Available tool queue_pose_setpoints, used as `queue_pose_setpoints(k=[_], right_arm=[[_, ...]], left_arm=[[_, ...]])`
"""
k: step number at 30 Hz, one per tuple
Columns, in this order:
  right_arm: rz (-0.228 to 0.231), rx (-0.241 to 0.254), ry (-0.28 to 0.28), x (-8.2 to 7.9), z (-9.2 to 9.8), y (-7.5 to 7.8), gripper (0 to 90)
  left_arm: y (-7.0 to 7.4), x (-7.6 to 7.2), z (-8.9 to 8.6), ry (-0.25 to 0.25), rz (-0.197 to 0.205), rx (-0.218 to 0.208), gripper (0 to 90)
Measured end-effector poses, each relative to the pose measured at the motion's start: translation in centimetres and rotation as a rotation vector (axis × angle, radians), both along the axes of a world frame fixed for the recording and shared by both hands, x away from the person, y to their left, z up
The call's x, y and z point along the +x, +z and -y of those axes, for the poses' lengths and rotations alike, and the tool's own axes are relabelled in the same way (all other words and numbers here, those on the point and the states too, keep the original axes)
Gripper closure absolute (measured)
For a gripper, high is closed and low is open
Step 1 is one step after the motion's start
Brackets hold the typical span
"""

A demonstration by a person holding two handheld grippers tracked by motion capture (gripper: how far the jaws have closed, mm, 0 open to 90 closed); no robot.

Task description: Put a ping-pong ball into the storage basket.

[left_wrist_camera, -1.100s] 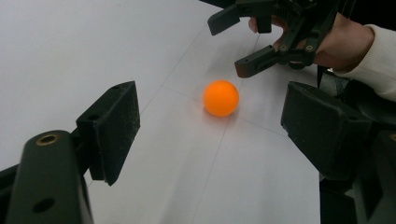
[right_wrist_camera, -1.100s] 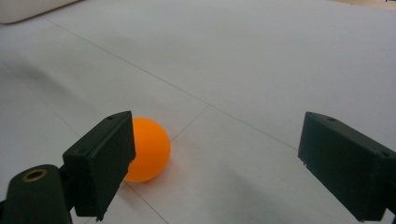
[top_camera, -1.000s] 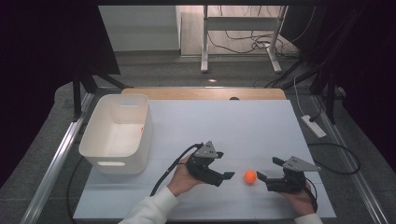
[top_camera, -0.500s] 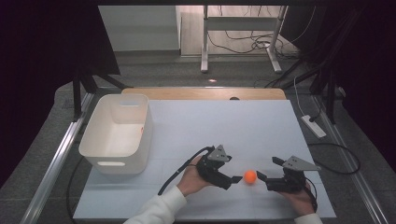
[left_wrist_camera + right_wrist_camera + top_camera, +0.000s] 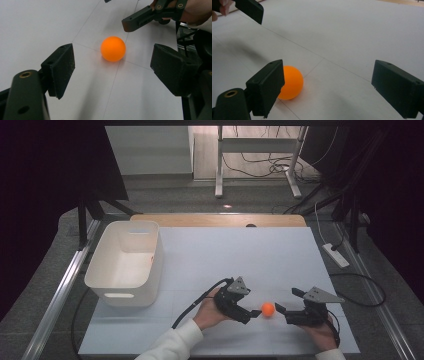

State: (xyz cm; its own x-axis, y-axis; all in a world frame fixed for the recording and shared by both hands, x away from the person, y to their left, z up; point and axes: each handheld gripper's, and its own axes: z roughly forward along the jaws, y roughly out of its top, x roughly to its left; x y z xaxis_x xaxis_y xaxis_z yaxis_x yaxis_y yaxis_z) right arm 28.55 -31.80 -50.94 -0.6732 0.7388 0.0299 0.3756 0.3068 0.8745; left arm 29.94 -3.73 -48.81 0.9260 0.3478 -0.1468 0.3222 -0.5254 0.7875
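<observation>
Left tongs have slid in across the desk toward the small orange plastic ball over the last second: earlier they sat well back at the ball's 9 o'clock with clear white surface between, now the tips are just beside it. Right tongs haven't shifted, parked near the ball's 3 o'clock. Ball itself hasn't moved, on the desk between both tongs, at roughly 5 o'clock of the white sheet.

Left tongs wide, nothing held: in the left gripper view the ball sits ahead of the two black pads, centred in the gap but not yet between them. Right tongs also wide and empty; in the right gripper view the ball is partly hidden behind the left-hand pad, off to one side of the gap.

Reading: left side is lining up the pick, needs a little more advance before closing. A ball this light could roll if a pad nudges it.

Container: white rectangular plastic bin with a handle slot, at the ball's 10 o'clock, well apart. The inside that shows looks empty; likely drop target.
</observation>
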Motion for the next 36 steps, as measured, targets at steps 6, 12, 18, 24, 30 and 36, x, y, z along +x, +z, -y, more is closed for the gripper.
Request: queue_pose_setpoints(k=[6, 12, 18, 24, 30, 36], right_arm=[[0.000, 0.002, 0.000, 0.0, 0.0, 0.0, 10.9], [0.001, 0.002, -0.002, 0.0, 0.1, 0.0, 10.9], [0.001, 0.000, -0.001, 0.1, 0.0, 0.1, 10.9], [0.004, 0.003, -0.001, 0.1, 0.1, 0.1, 10.9], [0.002, 0.002, -0.001, 0.1, 0.1, 0.1, 10.9], [0.002, 0.005, -0.001, 0.1, 0.1, 0.1, 10.9]], left_arm=[[-0.3, 0.1, 0.8, -0.019, 0.004, 0.025, 20.6], [-0.6, 0.2, 1.3, -0.018, 0.002, 0.046, 20.5], [-1.0, 0.6, 1.7, -0.022, -0.007, 0.063, 20.5], [-1.3, 0.6, 2.1, -0.031, -0.006, 0.083, 20.4], [-1.5, 0.9, 2.6, -0.038, -0.011, 0.096, 20.4], [-1.8, 1.0, 3.6, -0.046, -0.014, 0.108, 20.1]])
